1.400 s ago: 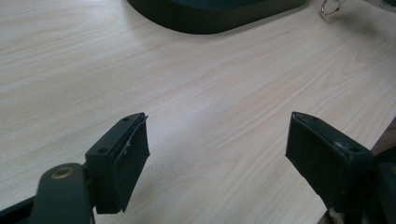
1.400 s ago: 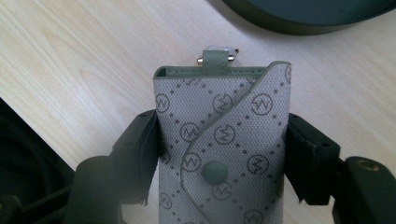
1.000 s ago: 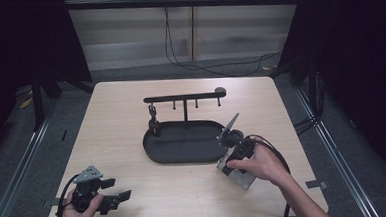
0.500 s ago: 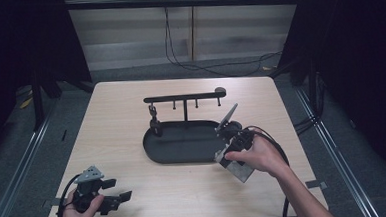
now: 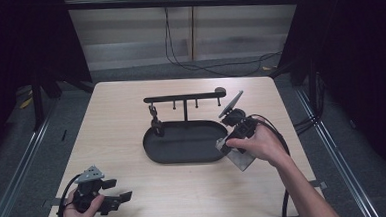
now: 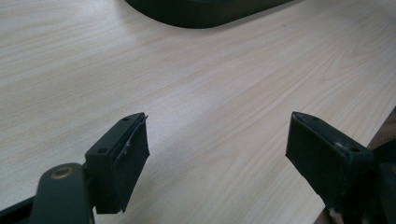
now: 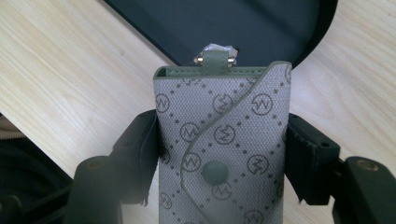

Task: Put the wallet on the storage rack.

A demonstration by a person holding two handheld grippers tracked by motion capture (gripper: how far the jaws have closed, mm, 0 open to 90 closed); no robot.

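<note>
My right gripper (image 5: 233, 149) is shut on a grey patterned key pouch (image 5: 244, 161) with a green snap, at the right end of the black oval tray (image 5: 183, 160). In the right gripper view the jaws clamp the pouch (image 7: 219, 135) by its two sides. Its green top loop with a metal ring points at the tray (image 7: 210, 28) just beyond. A black bar with hooks (image 5: 183, 97) stands over the tray's far edge, and a small dark item (image 5: 154, 118) hangs at its left end. My left gripper (image 5: 116, 190) is open near the table's front left corner, holding nothing.
The wooden table (image 5: 117, 132) is bare around the tray. The left gripper view shows my open left gripper (image 6: 217, 149) above bare wood, with the tray's edge (image 6: 201, 9) far ahead. Cables trail from both grippers.
My right hand has carried the pouch a little farther from the table's front edge, along the tray's right end. The left gripper has barely moved.
</note>
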